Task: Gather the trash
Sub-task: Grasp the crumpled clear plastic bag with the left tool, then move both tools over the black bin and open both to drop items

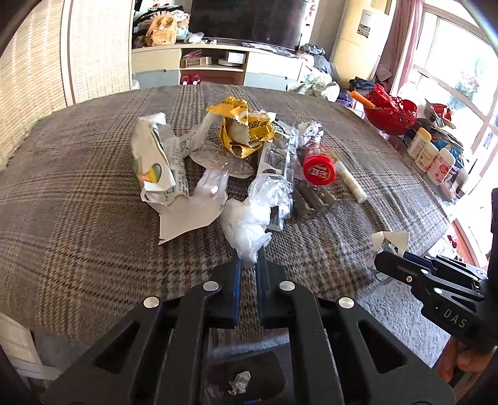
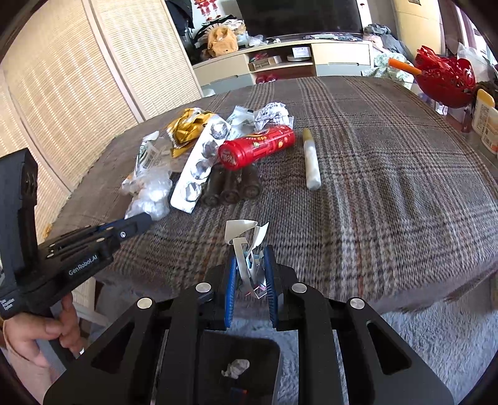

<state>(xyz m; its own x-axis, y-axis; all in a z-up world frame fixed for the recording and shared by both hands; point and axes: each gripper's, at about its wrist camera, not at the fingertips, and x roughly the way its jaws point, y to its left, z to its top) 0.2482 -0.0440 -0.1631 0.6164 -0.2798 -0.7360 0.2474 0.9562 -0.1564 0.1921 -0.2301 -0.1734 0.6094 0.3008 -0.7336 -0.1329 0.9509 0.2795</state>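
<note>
You face a table (image 1: 77,174) draped in brown plaid cloth. Beyond its far edge: a low cream TV cabinet (image 1: 218,67) with open shelves, and a dark television screen (image 1: 246,21) on top. Left of the cabinet: woven-reed sliding panels (image 2: 71,78). Right of the cabinet: a tall cream appliance (image 1: 361,40), a pink curtain (image 1: 407,40), then large windows (image 1: 451,71) admitting bright daylight. Below the table's near edge: pale shaggy carpet (image 2: 435,327).
</note>
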